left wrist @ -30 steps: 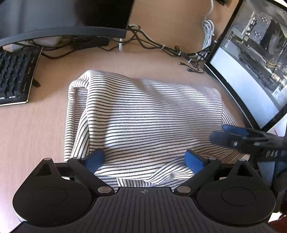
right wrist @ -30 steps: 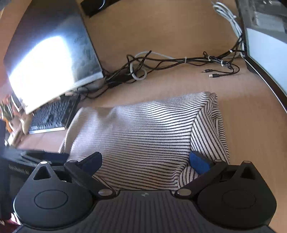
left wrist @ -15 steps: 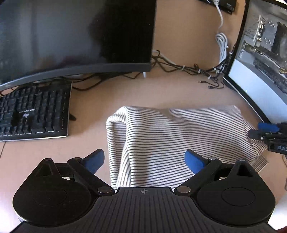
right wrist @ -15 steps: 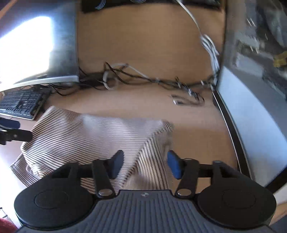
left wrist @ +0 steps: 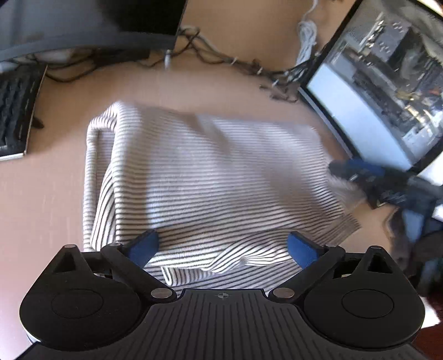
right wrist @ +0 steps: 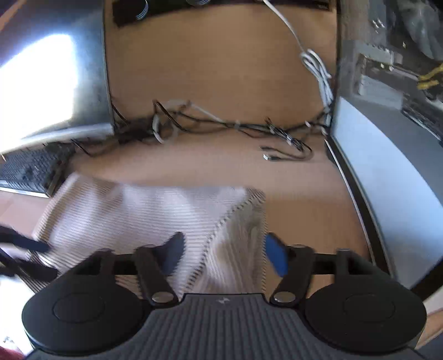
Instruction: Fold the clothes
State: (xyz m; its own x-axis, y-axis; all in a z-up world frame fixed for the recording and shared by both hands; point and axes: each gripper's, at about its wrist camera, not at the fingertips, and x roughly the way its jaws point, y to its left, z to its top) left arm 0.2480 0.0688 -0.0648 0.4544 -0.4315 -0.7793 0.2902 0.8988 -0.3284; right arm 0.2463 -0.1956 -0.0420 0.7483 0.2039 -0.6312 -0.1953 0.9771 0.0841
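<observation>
A black-and-white striped garment (left wrist: 216, 182) lies folded in a rough rectangle on the wooden desk (left wrist: 55, 210). My left gripper (left wrist: 223, 246) is open, its blue pads spread wide over the garment's near edge, holding nothing. My right gripper (right wrist: 224, 253) is partly closed, with the garment's right edge (right wrist: 238, 235) between its blue pads; the pads stand apart from the cloth and do not pinch it. The right gripper also shows in the left wrist view (left wrist: 365, 174), at the garment's right side. The left gripper shows blurred at the left of the right wrist view (right wrist: 22, 249).
A curved monitor (left wrist: 83, 25) and a keyboard (left wrist: 13, 110) stand at the back left. A second monitor (left wrist: 387, 91) stands on the right, close to the garment. A tangle of cables (right wrist: 221, 127) lies along the back of the desk.
My left gripper has moved back down close over the garment's near edge. My right gripper narrowed from wide open around the garment's right edge. Both views are motion-blurred now.
</observation>
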